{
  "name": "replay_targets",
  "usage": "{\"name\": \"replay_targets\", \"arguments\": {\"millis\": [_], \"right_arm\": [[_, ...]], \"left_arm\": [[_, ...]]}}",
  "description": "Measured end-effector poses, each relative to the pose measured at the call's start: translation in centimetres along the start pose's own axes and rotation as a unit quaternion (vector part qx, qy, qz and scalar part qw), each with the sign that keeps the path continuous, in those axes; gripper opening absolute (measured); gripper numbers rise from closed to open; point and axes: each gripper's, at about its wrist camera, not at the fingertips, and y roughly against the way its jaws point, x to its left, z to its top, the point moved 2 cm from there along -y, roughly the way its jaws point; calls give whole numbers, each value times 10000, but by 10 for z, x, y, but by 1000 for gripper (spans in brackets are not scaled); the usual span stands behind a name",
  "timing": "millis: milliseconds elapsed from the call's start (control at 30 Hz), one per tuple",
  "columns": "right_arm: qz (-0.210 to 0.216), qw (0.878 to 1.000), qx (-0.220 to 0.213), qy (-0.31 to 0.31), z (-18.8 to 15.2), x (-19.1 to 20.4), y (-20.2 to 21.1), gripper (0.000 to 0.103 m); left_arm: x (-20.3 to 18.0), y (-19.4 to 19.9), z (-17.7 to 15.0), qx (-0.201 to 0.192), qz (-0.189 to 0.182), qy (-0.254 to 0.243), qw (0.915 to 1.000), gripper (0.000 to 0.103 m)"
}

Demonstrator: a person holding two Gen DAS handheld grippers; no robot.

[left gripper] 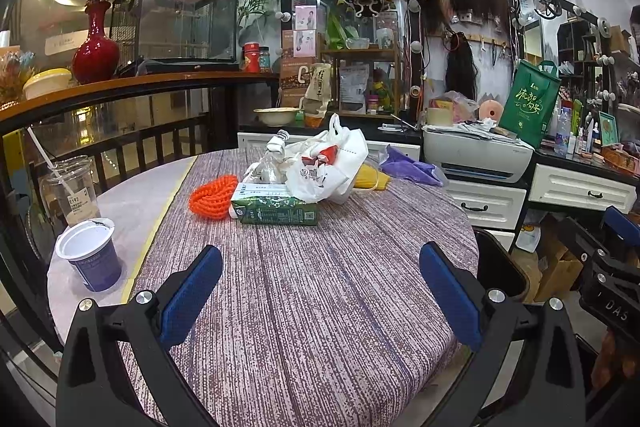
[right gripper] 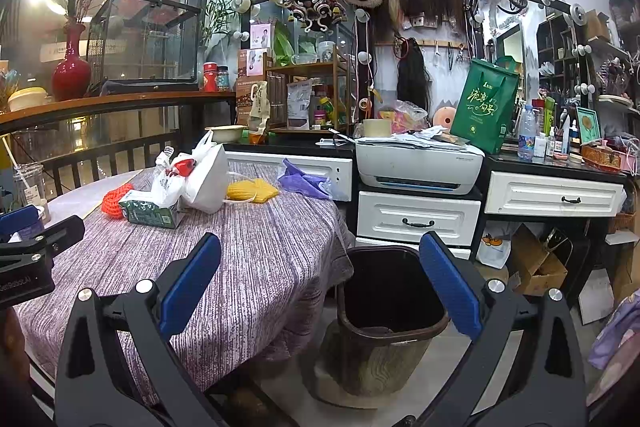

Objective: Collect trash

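Observation:
A round table with a purple striped cloth (left gripper: 320, 287) holds trash. A green carton (left gripper: 276, 209) lies at its middle, with a white plastic bag (left gripper: 324, 167), a clear bottle (left gripper: 272, 163), an orange net (left gripper: 212, 197), a yellow item (left gripper: 370, 179) and a purple bag (left gripper: 412, 169) behind it. A blue-and-white cup (left gripper: 92, 255) and a clear drink cup with a straw (left gripper: 72, 191) stand at the left edge. My left gripper (left gripper: 320, 291) is open and empty above the near cloth. My right gripper (right gripper: 320, 287) is open and empty above the table's right edge and a dark bin (right gripper: 388, 311) on the floor.
White drawers (right gripper: 416, 219) and a printer (right gripper: 420, 167) stand behind the bin. A cluttered counter with a green bag (right gripper: 484, 107) runs along the back. Cardboard boxes (right gripper: 536, 263) lie on the floor to the right. A railing and a red vase (left gripper: 96, 55) are at the left.

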Motion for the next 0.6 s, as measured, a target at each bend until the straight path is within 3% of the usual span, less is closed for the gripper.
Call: {"name": "replay_targets", "arguments": {"millis": [600], "right_arm": [[1, 10000, 38, 10, -2, 2, -2, 98]], "left_arm": [[2, -1, -4, 19, 4, -6, 10000, 98]]}}
